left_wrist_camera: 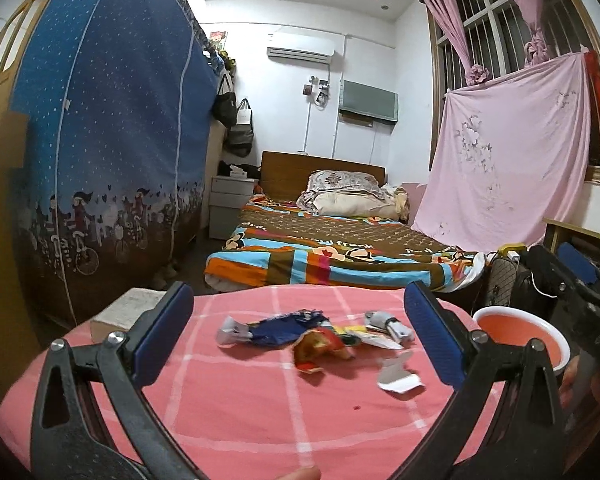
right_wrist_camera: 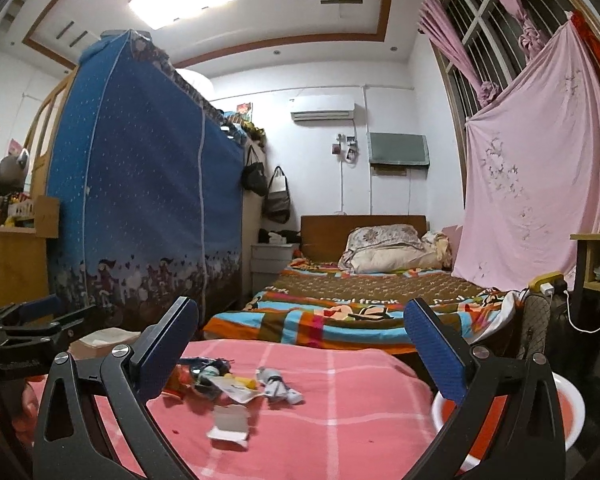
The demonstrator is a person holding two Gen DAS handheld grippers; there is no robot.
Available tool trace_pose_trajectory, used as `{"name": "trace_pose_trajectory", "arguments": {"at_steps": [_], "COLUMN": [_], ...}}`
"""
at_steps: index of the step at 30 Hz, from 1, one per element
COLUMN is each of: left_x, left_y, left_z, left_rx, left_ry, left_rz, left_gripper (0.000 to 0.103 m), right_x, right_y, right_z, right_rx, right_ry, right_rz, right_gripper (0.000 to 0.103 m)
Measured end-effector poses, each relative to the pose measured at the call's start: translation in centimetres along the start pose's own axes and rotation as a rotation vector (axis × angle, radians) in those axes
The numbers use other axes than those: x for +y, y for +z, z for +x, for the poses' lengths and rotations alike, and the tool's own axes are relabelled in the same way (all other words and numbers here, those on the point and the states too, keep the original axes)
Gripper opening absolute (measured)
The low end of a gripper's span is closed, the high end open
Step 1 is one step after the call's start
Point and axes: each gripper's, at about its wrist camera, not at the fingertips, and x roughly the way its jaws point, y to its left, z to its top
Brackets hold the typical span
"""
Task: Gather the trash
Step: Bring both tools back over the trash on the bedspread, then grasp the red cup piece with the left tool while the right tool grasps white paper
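Several pieces of trash lie on the pink checked tablecloth [left_wrist_camera: 260, 408]: a blue crumpled wrapper [left_wrist_camera: 284, 326], a red and yellow wrapper [left_wrist_camera: 320, 350], a grey wrapper [left_wrist_camera: 388, 322] and a white torn paper [left_wrist_camera: 398, 376]. My left gripper [left_wrist_camera: 300, 336] is open and empty, just above and before the pile. My right gripper [right_wrist_camera: 300, 348] is open and empty, with the pile [right_wrist_camera: 228, 380] low between its fingers and the white paper [right_wrist_camera: 230, 428] nearest. An orange basin with a white rim [left_wrist_camera: 520, 334] stands at the table's right edge; it also shows in the right wrist view [right_wrist_camera: 568, 412].
A bed with a colourful blanket [left_wrist_camera: 340, 248] lies beyond the table. A tall blue fabric wardrobe [left_wrist_camera: 112, 140] stands at the left. A pink sheet [left_wrist_camera: 512, 160] hangs at the window. A white box [left_wrist_camera: 128, 312] sits at the table's far left corner.
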Motion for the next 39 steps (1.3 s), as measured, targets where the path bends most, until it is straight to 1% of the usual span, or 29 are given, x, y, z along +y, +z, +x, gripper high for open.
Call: {"name": "trace_pose_trajectory", "arguments": {"at_steps": [4, 6, 7, 8, 10, 12, 13, 15, 17, 18, 20, 21, 22, 24, 25, 27, 29, 32, 35, 38, 39], "left_x": [1.1, 1.3, 1.3, 1.2, 1.3, 1.5, 1.6, 1.7, 1.8, 1.8, 1.8, 1.7, 1.6, 1.4, 1.6, 1.7, 2.0, 2.2, 2.1, 2.1, 2.1], "left_y": [-0.1, -0.3, -0.3, -0.4, -0.8, -1.3, -1.6, -2.0, -2.5, -2.7, -3.1, -3.2, -3.3, -3.6, -3.8, -4.1, -4.5, -4.8, -4.8, -4.8, -4.8], "left_z": [0.5, 1.0, 1.3, 1.7, 2.7, 3.8, 4.2, 5.1, 6.0, 6.3, 6.9, 7.2, 7.5, 8.3, 8.7, 9.7, 10.3, 10.7, 11.0, 11.5, 11.7], "left_rx": [0.002, 0.02, 0.035, 0.057, 0.109, 0.173, 0.197, 0.26, 0.315, 0.335, 0.379, 0.395, 0.413, 0.457, 0.478, 0.528, 0.564, 0.59, 0.6, 0.618, 0.625], "left_ry": [0.008, 0.014, 0.017, 0.021, 0.018, 0.005, -0.002, -0.021, -0.022, -0.028, -0.044, -0.053, -0.062, -0.079, -0.087, -0.1, -0.107, -0.124, -0.148, -0.148, -0.143], "left_rz": [0.002, 0.008, 0.013, 0.02, 0.022, 0.009, 0.003, -0.012, -0.029, -0.037, -0.054, -0.057, -0.059, -0.063, -0.068, -0.088, -0.113, -0.148, -0.175, -0.184, -0.187], "left_gripper": [0.088, 0.088, 0.088, 0.088, 0.087, 0.081, 0.08, 0.069, 0.062, 0.058, 0.053, 0.05, 0.048, 0.038, 0.035, 0.025, 0.02, 0.015, 0.012, 0.01, 0.008], "right_x": [0.9, 1.2, 1.4, 1.5, 1.5, 1.7, 1.7, 2.0, 2.2, 2.3, 2.5, 2.7, 2.8, 3.0, 3.1, 3.3, 3.5, 3.9, 4.3, 4.4, 4.5], "right_y": [-0.6, -1.0, -1.1, -1.4, -1.7, -2.1, -2.4, -3.1, -4.1, -4.4, -5.1, -5.3, -5.5, -6.2, -6.5, -7.2, -7.4, -7.9, -8.4, -8.5, -8.5], "right_z": [0.9, 1.8, 2.1, 2.8, 3.8, 4.6, 5.2, 6.0, 7.3, 7.5, 8.2, 8.3, 8.6, 9.1, 9.3, 9.8, 10.0, 10.5, 11.2, 11.7, 11.9], "right_rx": [0.035, 0.085, 0.105, 0.148, 0.207, 0.261, 0.303, 0.371, 0.47, 0.494, 0.546, 0.563, 0.582, 0.626, 0.648, 0.693, 0.718, 0.756, 0.796, 0.808, 0.812], "right_ry": [0.007, 0.007, 0.008, 0.013, 0.019, 0.022, 0.027, 0.037, 0.046, 0.048, 0.06, 0.067, 0.078, 0.107, 0.123, 0.154, 0.178, 0.2, 0.225, 0.229, 0.229], "right_rz": [-0.002, -0.019, -0.024, -0.029, -0.027, -0.026, -0.029, -0.035, -0.04, -0.04, -0.045, -0.047, -0.05, -0.052, -0.053, -0.052, -0.049, -0.054, -0.052, -0.052, -0.054], "right_gripper": [0.103, 0.103, 0.103, 0.103, 0.103, 0.103, 0.102, 0.102, 0.101, 0.101, 0.097, 0.093, 0.085, 0.079, 0.078, 0.074, 0.071, 0.068, 0.065, 0.064, 0.059]}}
